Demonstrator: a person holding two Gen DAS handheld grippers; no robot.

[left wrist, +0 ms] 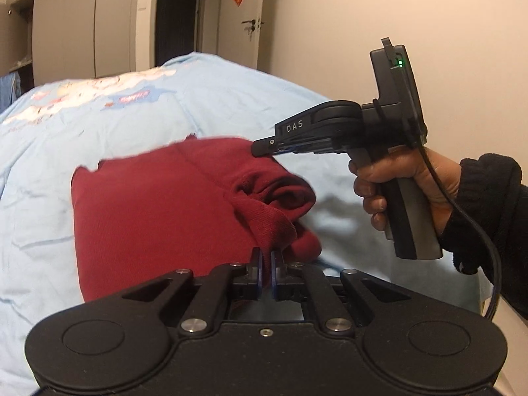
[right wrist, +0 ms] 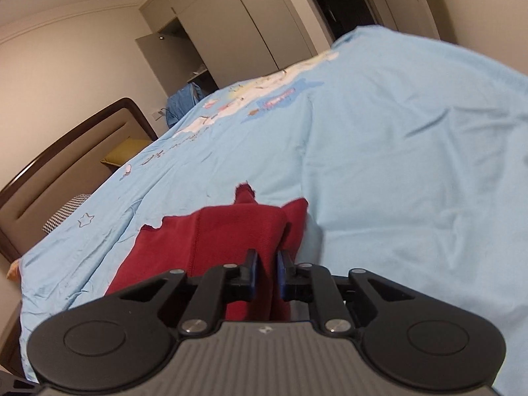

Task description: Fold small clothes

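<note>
A dark red knit garment (left wrist: 148, 211) lies on a light blue bedspread (left wrist: 99, 125), its right side lifted and bunched. My left gripper (left wrist: 266, 257) is shut on the garment's near right edge. My right gripper (left wrist: 260, 148) shows in the left wrist view, held by a hand at the right, shut on the garment's far right edge. In the right wrist view the right gripper (right wrist: 266, 260) has red cloth (right wrist: 231, 231) pinched between its blue pads and hanging below them.
The bedspread (right wrist: 396, 165) covers the whole bed. A wooden headboard (right wrist: 66, 151) stands at the left in the right wrist view. Wardrobes (left wrist: 82, 23), a dark doorway (left wrist: 178, 16) and a white wall (left wrist: 396, 33) lie beyond the bed.
</note>
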